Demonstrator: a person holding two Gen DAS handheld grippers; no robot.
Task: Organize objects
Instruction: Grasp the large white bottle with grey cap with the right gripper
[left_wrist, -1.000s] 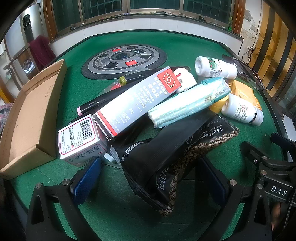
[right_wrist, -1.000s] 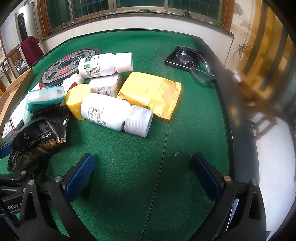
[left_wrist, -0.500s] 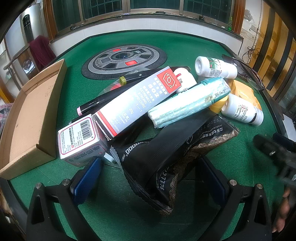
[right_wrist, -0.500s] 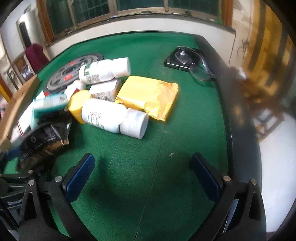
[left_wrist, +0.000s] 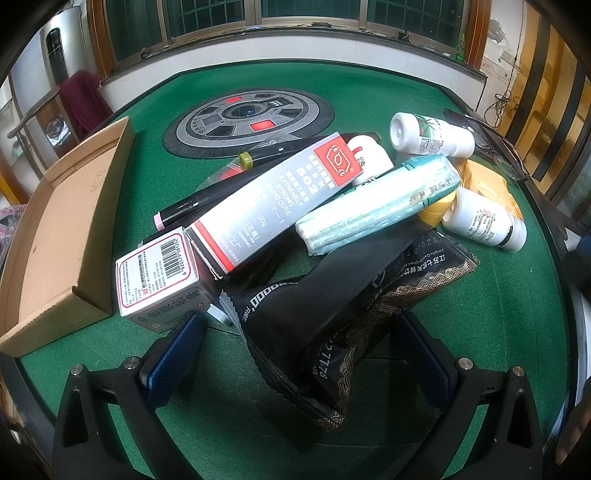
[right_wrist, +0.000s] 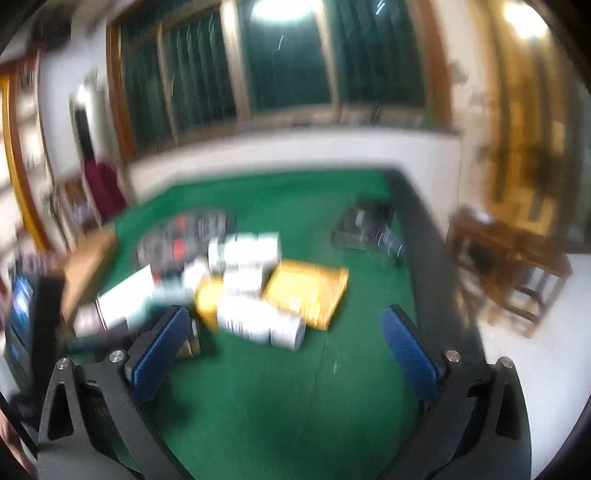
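Note:
A pile of objects lies on the green table (left_wrist: 369, 88). My left gripper (left_wrist: 299, 354) is open, with its fingers either side of a black snack packet (left_wrist: 343, 306). Around the packet lie a small pink-and-white box (left_wrist: 159, 280), a long grey glue box (left_wrist: 273, 199), a teal tissue pack (left_wrist: 376, 203), black pens (left_wrist: 225, 181) and white bottles (left_wrist: 480, 221). My right gripper (right_wrist: 288, 347) is open and empty, raised above the table; its view is blurred and shows a white bottle (right_wrist: 262, 321) and a yellow packet (right_wrist: 306, 291).
An open cardboard tray (left_wrist: 62, 225) sits at the table's left edge. A round grey control panel (left_wrist: 247, 122) is set in the table's middle. Glasses (left_wrist: 491, 140) lie at the right rim. A dark flat device (right_wrist: 365, 225) lies at the far right.
My right gripper has lifted up and back from the table, so its view is blurred and shows more of the room, and it has left the left wrist view. My left gripper has not moved.

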